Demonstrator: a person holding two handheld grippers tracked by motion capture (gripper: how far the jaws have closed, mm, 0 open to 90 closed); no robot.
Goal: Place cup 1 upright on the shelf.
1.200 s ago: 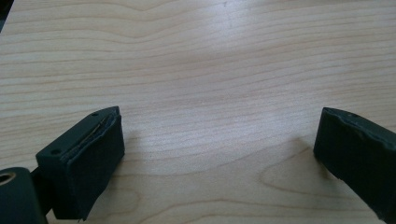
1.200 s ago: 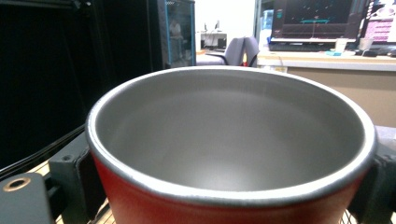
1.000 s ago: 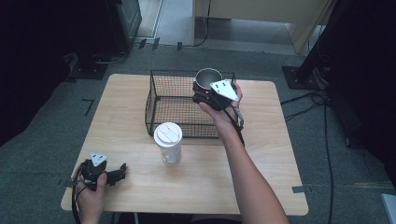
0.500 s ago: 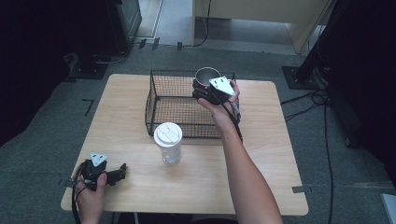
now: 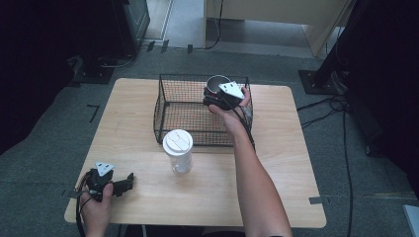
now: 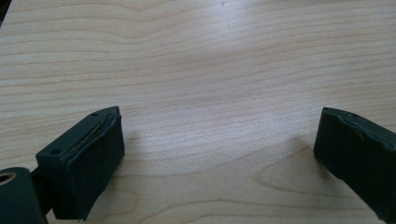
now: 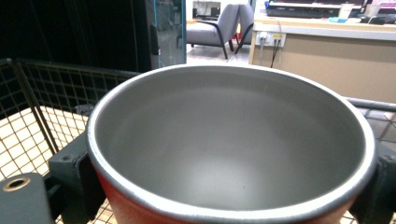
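Right gripper view: empty red cup (image 7: 231, 154)

Red cup (image 7: 135, 207) with grey inside, black wire basket (image 5: 183, 106), white-lidded tumbler (image 5: 178, 144).

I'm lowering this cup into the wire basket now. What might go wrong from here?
The red cup is clamped across its body by the right tool, close to the basket's far rim; it may catch on the wire. If released while above the mesh floor, the cup might tip or roll.
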